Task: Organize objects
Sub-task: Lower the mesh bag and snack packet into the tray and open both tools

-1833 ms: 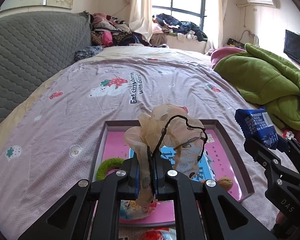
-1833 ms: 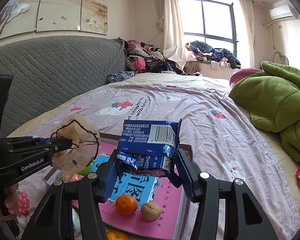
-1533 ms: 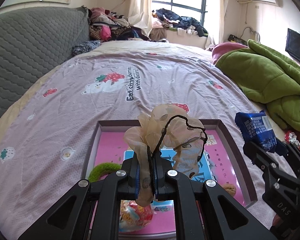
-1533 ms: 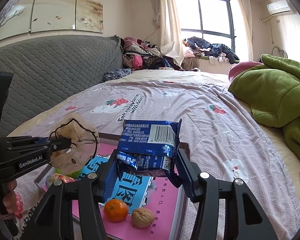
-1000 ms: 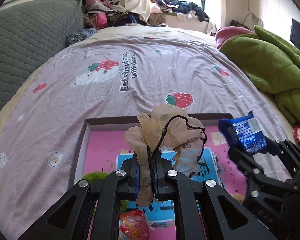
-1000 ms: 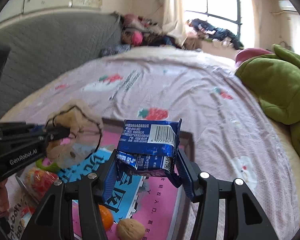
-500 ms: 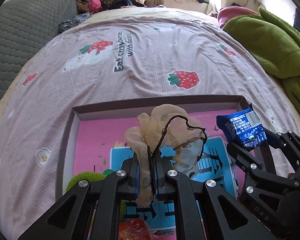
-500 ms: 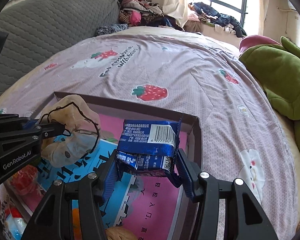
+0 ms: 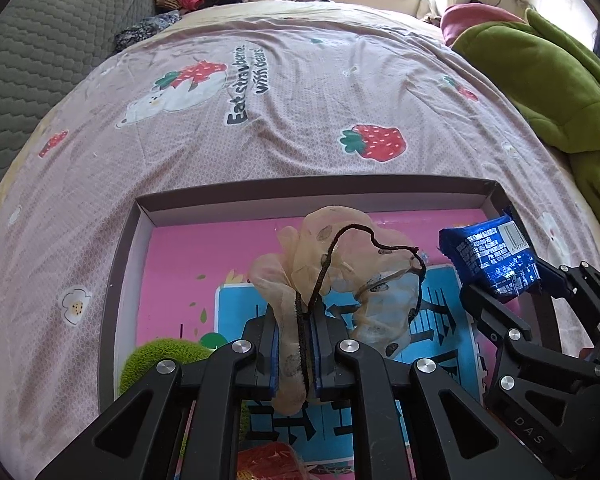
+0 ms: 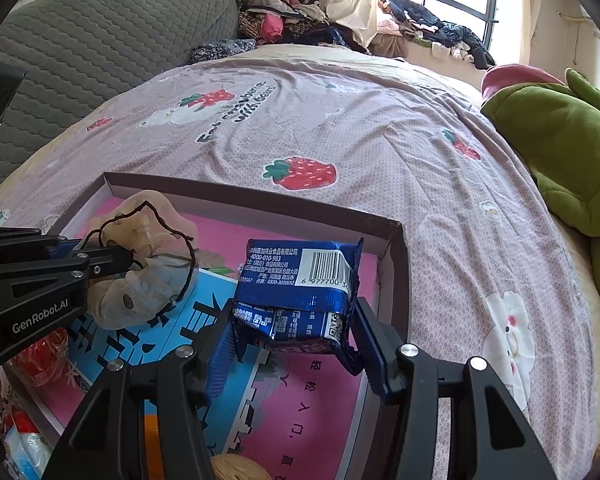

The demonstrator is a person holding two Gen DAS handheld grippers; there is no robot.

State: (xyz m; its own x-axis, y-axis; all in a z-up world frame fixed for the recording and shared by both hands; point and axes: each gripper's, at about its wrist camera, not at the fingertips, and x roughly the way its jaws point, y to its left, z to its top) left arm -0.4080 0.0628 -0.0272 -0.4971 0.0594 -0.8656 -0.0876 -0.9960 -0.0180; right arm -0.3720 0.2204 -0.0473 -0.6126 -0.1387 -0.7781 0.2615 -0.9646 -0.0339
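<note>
Left wrist view is showing the left gripper (image 9: pixel 296 356) pinching a crumpled beige sheer pouch with a black drawstring (image 9: pixel 340 276); its jaws have just been easing apart slightly, yet the fabric is still sitting squeezed between the pads. The pouch is hanging over the middle of a shallow box tray (image 9: pixel 312 190) with a pink and blue printed floor, lying on a strawberry-print bedsheet (image 9: pixel 260 120). A fuzzy green ring (image 9: pixel 156 360) is resting near the tray's left wall. The right gripper (image 10: pixel 296 340) is clasping a blue foil snack packet (image 10: pixel 300 280), barcode up, above the tray's far right corner. A walnut (image 10: pixel 236 468) is lying at the tray's near edge, and a green blanket (image 10: pixel 560 152) is bunching along the bed's right side.
</note>
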